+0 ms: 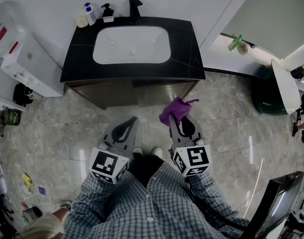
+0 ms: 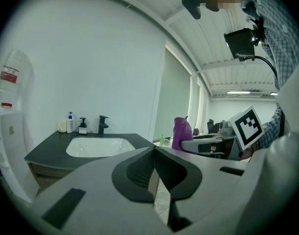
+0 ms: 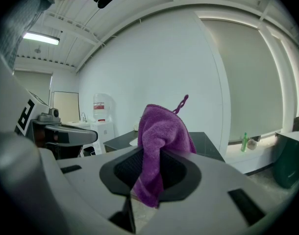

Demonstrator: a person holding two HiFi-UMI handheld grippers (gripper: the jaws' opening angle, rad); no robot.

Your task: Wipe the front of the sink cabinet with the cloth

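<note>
1. Starting at my far left, a white water dispenser [image 1: 27, 59] stands against the wall beside the sink cabinet [image 1: 142, 91].
2. On the cabinet's black desk [image 1: 79, 59], a few bottles [image 1: 89, 14] and a black tap [image 1: 135, 6] line the back edge, behind the white basin [image 1: 131, 45].
3. My left gripper [image 1: 129, 124] hovers over the glossy tiled floor [image 1: 52, 133], short of the cabinet's front. Its jaws are pressed together with nothing between them.
4. My right gripper [image 1: 182, 123] is just beside it, pointing the same way. Its jaws are clamped on a purple cloth [image 1: 174, 111], which bunches up above the tips, with a thin loop sticking out on top and a fold hanging down between the pads.
5. Seen from above, the cloth is near the right part of the cabinet's front, below the desk's edge. I cannot tell whether it touches the panel.
6. Farther right, a small green bottle [image 1: 235, 42] sits on a pale ledge [image 1: 217, 46], and a dark green bin [image 1: 264, 96] stands on the floor.
</note>
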